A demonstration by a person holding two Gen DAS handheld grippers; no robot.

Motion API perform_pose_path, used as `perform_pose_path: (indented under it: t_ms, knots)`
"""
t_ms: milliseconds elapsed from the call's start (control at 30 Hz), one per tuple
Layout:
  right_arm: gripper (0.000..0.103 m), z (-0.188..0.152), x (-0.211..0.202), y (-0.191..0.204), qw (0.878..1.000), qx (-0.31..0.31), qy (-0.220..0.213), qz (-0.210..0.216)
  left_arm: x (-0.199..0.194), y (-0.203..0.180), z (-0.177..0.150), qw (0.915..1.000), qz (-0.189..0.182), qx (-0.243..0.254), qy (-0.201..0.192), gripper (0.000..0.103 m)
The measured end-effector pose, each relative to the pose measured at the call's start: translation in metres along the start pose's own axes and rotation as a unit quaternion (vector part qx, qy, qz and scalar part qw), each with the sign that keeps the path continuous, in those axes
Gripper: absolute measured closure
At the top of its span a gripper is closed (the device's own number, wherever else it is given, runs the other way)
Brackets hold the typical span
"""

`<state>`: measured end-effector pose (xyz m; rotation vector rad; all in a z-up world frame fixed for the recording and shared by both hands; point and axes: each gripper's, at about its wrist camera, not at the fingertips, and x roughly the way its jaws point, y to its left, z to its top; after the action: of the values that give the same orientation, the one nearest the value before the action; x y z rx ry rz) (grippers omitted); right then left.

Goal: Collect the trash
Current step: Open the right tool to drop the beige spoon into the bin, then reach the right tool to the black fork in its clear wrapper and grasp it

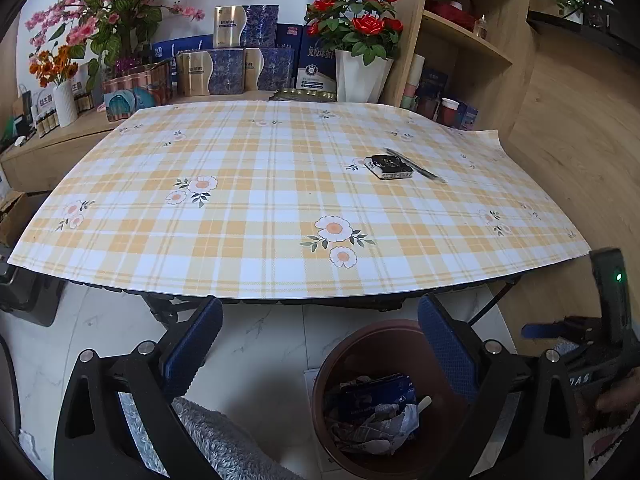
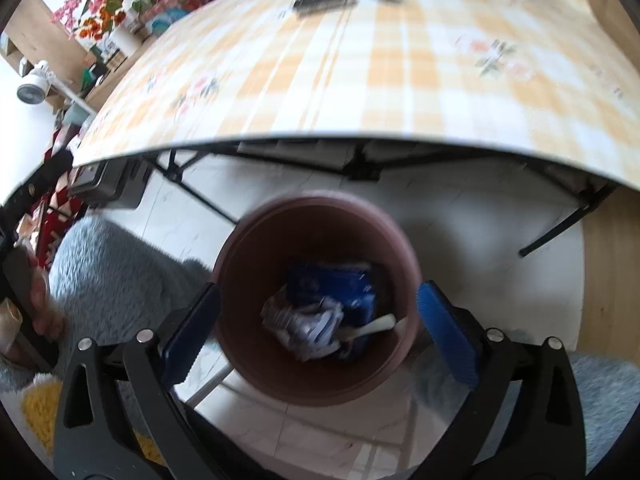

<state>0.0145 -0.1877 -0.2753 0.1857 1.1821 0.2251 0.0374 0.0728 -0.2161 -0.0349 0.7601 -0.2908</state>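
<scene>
Right gripper sat spread wide over the brown bin, pointing steeply down into it, nothing between the blue pads. No earlier view to compare, so I only report the jaws as wide apart. Bin stood on the pale tiled floor, just near of the table edge. Trash inside: a blue packet, crumpled printed paper and a white plastic utensil lying on top toward the right wall. Right view was motion-blurred, so finer detail was unreadable.

Left gripper was also spread, pads empty, aimed across the floor at the table. From that view the bin was near right, partly hidden behind my right finger, same packet and paper in it. My right tool showed at the right edge with a green light on.

Checked yellow tablecloth covered the table. On it, far right: a small dark block-shaped item, with a dark pen just beside it on its right; I couldn't tell whether they touched. Grey fuzzy fabric lay near left, under my left tool.
</scene>
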Motion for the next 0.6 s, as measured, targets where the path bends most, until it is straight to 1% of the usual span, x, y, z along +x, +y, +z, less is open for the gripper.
perform_pose_path:
  t_ms: [133,267,433,467,600]
  knots:
    - [0.006,0.014,-0.02,-0.009,0.999,0.002,-0.042,-0.021,-0.001,0.001,0.0,1.0,0.001,-0.003,-0.006,0.007]
    - [0.006,0.029,-0.041,-0.02,0.995,-0.003,-0.087,-0.051,0.0,0.0,0.003,0.9999,-0.005,-0.007,-0.008,0.007]
    - [0.006,0.047,-0.056,-0.038,0.99,0.011,-0.112,-0.086,0.003,-0.001,0.012,0.9998,-0.017,-0.007,-0.01,0.008]
    - [0.006,0.052,-0.059,-0.043,0.989,0.016,-0.115,-0.096,0.004,-0.001,0.015,0.9998,-0.017,-0.004,-0.01,0.008]
    - [0.006,0.066,-0.066,-0.06,0.985,0.031,-0.131,-0.111,0.01,-0.006,0.03,0.9996,-0.02,0.016,-0.014,0.007]
